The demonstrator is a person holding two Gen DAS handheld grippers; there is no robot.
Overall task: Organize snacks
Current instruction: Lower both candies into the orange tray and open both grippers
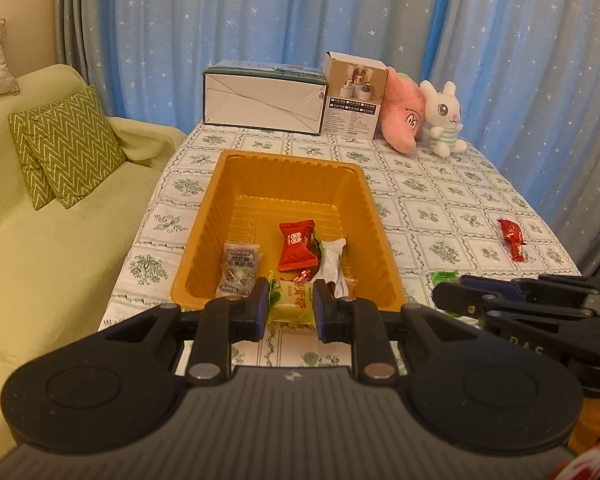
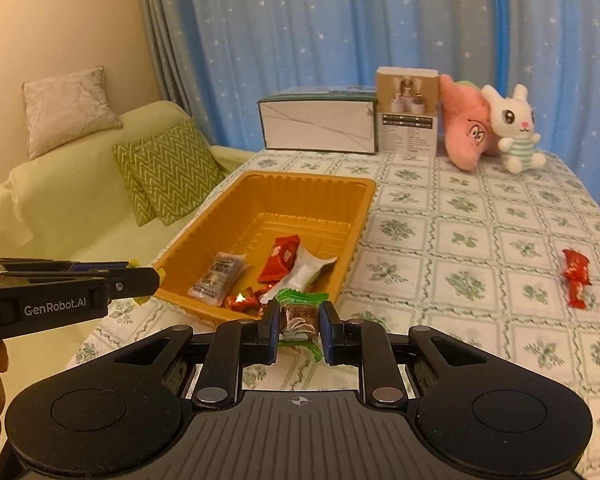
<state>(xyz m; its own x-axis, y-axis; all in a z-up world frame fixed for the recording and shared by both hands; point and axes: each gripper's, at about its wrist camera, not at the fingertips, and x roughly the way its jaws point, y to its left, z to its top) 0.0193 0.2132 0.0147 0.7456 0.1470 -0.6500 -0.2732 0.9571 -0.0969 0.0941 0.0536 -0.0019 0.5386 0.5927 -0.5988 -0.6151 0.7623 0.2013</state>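
An orange plastic tray (image 1: 224, 184) (image 2: 364, 200) stands on the table and holds several wrapped snacks, among them a red packet (image 1: 296, 248) (image 2: 280, 260), a grey packet (image 1: 238, 268) (image 2: 218, 276) and a white wrapper (image 1: 332, 264) (image 2: 308, 268). My left gripper (image 1: 290, 308) is shut on a yellow-green candy (image 1: 292, 306) just before the tray's near rim. My right gripper (image 2: 300, 328) is shut on a brown candy with green wrapper ends (image 2: 300, 316), near the tray's near right corner. A red candy (image 1: 512, 238) (image 2: 576, 276) lies loose on the table to the right.
The table has a green-patterned cloth (image 2: 460, 240). At its far end stand a white box (image 1: 264, 100), a smaller carton (image 1: 354, 96), a pink plush (image 1: 404, 112) and a white rabbit plush (image 1: 444, 120). A green sofa with cushions (image 1: 68, 148) is on the left.
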